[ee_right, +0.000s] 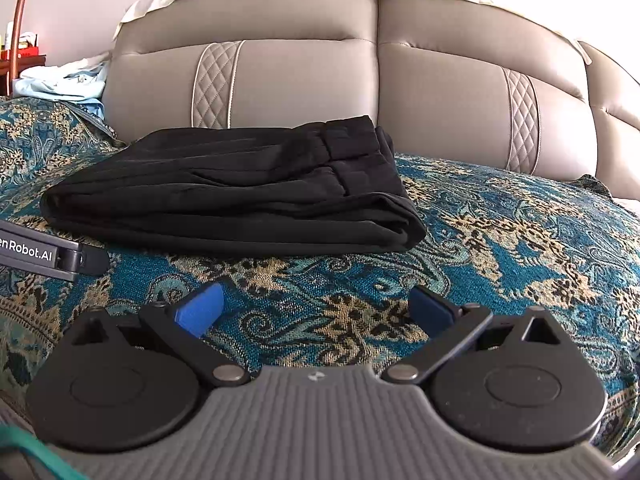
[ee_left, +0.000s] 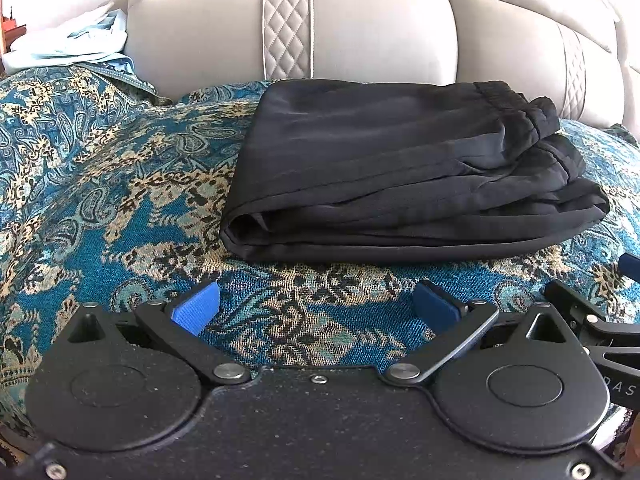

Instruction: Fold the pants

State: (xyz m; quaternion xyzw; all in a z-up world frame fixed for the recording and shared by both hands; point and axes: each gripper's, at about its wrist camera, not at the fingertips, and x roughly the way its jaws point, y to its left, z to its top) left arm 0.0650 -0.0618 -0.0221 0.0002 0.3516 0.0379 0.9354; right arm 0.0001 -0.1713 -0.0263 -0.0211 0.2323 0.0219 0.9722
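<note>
Fingers come first in both my views: the left gripper (ee_left: 316,306) stands wide apart with nothing between its blue pads (ee_left: 196,306), and the right gripper (ee_right: 316,308) is just as wide and empty. Under both I see the patterned teal cover (ee_left: 120,184). At the right edge of my left view the right gripper's black linkage pokes in; at the left edge of my right view sits the left gripper's grey body. Past the fingertips, clear of them, the black pants (ee_left: 400,176) lie folded in a flat stack on the cover, waistband at the far right. Behind them rises the beige headboard (ee_right: 320,80), with pale blue cloth (ee_left: 72,48) bunched at far left.
</note>
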